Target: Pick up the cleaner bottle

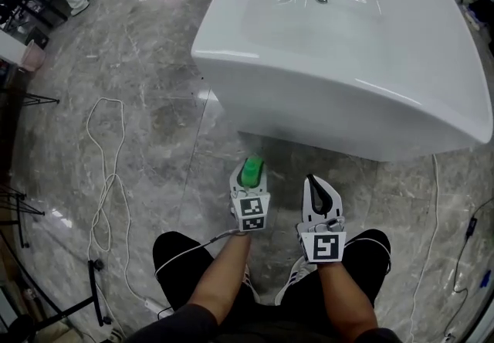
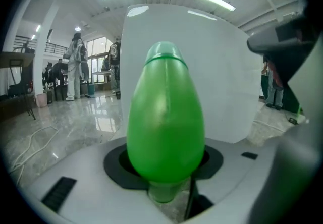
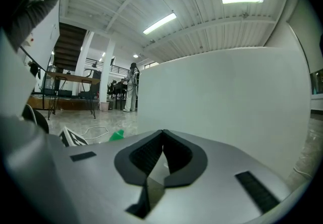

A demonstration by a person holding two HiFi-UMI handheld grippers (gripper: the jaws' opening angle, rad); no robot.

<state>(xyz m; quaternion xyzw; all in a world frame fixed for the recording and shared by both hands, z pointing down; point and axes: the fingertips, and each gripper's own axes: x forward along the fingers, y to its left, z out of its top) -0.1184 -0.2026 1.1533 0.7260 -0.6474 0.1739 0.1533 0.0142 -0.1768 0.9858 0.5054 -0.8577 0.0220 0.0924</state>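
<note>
Scene: a person stands on a grey marble floor [image 1: 154, 117], with a white bathtub [image 1: 324, 110] filling the upper right of the head view.
Left gripper [image 1: 250, 179]: lower centre of the head view, clamped around the cleaner bottle [image 2: 165, 117]. The dark pads press on both sides of its green body.
Cleaner bottle: it stands upright between the left jaws and fills the middle of the left gripper view, with its rounded cap at the top. No view shows plainly whether its base is clear of the floor.
Right gripper [image 3: 162, 140]: just to the right of the left one in the head view. Its jaws are pressed together with nothing between them.
Stage, as I judge it: the grasp is made and the lift is what remains.
Risk, slipping: the body looks smooth and egg-shaped and the pads sit on its curved flanks, so a quick lift or a tilt could let it slide down and out.
Risk, collision: the tub wall is near and directly ahead, so a forward swing could knock the bottle loose.
Risk, footing: a white cable [image 1: 104, 179] loops across the floor at left and could catch a foot.
</note>
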